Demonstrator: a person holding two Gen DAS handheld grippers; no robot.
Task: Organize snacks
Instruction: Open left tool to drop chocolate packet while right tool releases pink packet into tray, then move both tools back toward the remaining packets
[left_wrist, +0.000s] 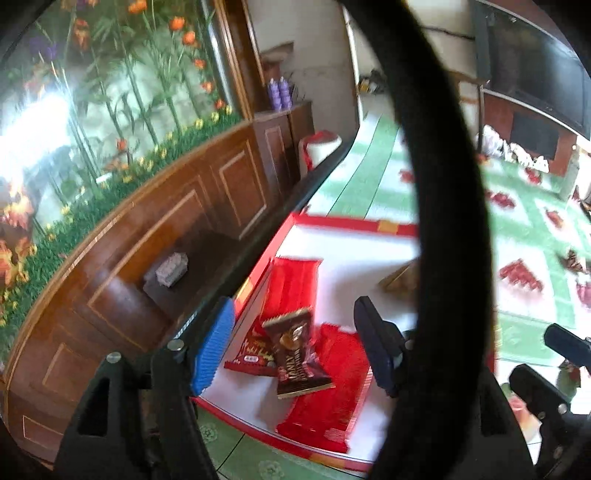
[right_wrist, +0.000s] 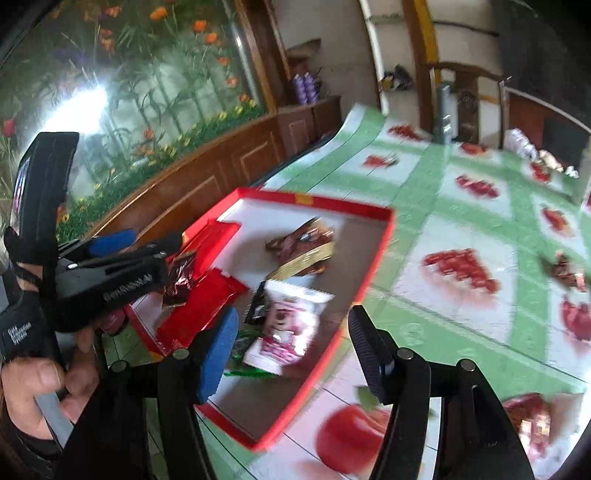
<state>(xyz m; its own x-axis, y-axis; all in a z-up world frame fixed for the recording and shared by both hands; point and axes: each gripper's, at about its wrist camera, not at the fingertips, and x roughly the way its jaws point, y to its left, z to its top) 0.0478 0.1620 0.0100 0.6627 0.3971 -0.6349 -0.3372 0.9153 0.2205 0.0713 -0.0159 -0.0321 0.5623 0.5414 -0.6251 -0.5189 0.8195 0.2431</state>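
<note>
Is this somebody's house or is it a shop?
Most likely a home, probably a dining or living room: a fruit-print tablecloth, carved wood cabinets below a flower mural, and a dark TV at the back.

I see a shallow rectangular red cardboard box (right_wrist: 373, 258) with a white floor, lying open and flat on the tablecloth. In its left part lie glossy flat red foil packets (left_wrist: 325, 384), overlapping one another, and a dark brown snack wrapper with gold print (left_wrist: 297, 354) rests tilted on top of them. Toward the far side sits a crumpled brown-and-gold wrapper (right_wrist: 306, 247). Near the front lies a white sachet with dark red print (right_wrist: 288, 332), overlapping a small black packet (right_wrist: 258, 306) and something green I cannot identify.
</note>
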